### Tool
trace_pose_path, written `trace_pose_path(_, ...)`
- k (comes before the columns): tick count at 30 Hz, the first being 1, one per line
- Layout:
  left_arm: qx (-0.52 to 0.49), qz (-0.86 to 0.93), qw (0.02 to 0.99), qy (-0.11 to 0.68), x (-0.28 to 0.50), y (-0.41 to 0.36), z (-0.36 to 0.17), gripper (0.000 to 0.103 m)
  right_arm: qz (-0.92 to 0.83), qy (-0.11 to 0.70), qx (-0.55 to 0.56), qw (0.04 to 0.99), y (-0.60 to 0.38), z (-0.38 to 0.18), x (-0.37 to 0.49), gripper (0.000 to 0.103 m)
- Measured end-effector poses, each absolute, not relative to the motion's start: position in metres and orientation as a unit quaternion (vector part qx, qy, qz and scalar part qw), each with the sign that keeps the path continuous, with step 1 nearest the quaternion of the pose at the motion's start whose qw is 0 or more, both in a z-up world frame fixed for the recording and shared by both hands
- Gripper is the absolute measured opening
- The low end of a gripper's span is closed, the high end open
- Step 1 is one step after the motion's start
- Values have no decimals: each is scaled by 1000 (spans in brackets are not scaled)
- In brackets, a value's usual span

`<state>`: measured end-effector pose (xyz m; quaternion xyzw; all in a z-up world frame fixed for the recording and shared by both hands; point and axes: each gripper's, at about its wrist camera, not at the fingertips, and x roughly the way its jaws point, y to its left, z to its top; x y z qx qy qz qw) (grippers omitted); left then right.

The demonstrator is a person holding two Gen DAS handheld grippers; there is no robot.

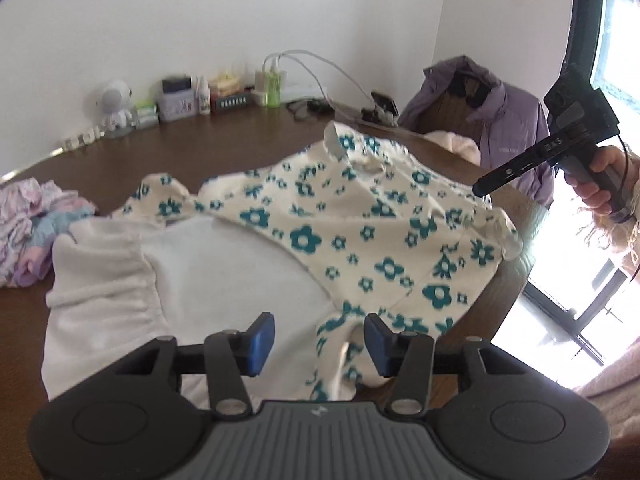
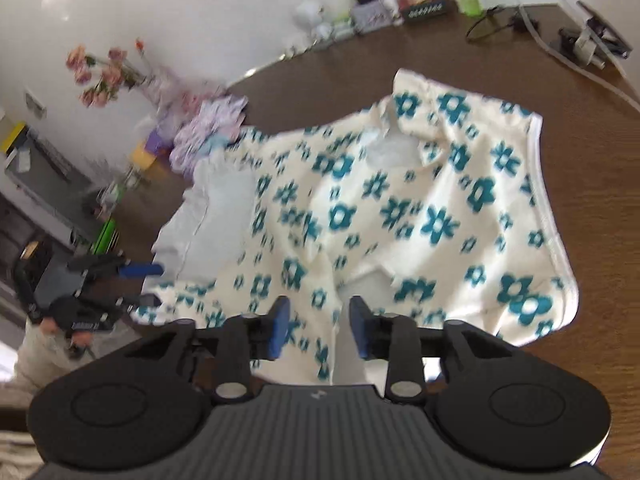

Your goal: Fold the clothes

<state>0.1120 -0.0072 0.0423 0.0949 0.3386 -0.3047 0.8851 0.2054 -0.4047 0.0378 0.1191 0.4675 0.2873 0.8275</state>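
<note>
A cream top with teal flowers (image 1: 360,220) lies spread on the brown wooden table (image 1: 200,152), its white fleecy inside (image 1: 200,264) turned up at the left. My left gripper (image 1: 320,344) hovers open over the near hem, and a floral sleeve lies loose below the gap between its blue pads. In the right wrist view the same top (image 2: 420,208) fills the middle. My right gripper (image 2: 320,328) is open above its near edge, the pads not pressing the cloth. The right gripper (image 1: 480,190) also shows side-on at the garment's far right, held by a hand.
A pile of pastel clothes (image 1: 32,232) sits at the table's left. Bottles, boxes and a small white figure (image 1: 116,104) line the wall, with cables (image 2: 580,52) behind the top. A purple jacket (image 1: 508,120) hangs on a chair past the right table edge. Pink flowers (image 2: 104,72) stand beyond the table.
</note>
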Motion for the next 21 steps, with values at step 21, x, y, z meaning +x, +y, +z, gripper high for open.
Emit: trace_pose_path(21,169,-325,857,363,107,-53,-7,10,152,486,41,860,-393,12,258,17)
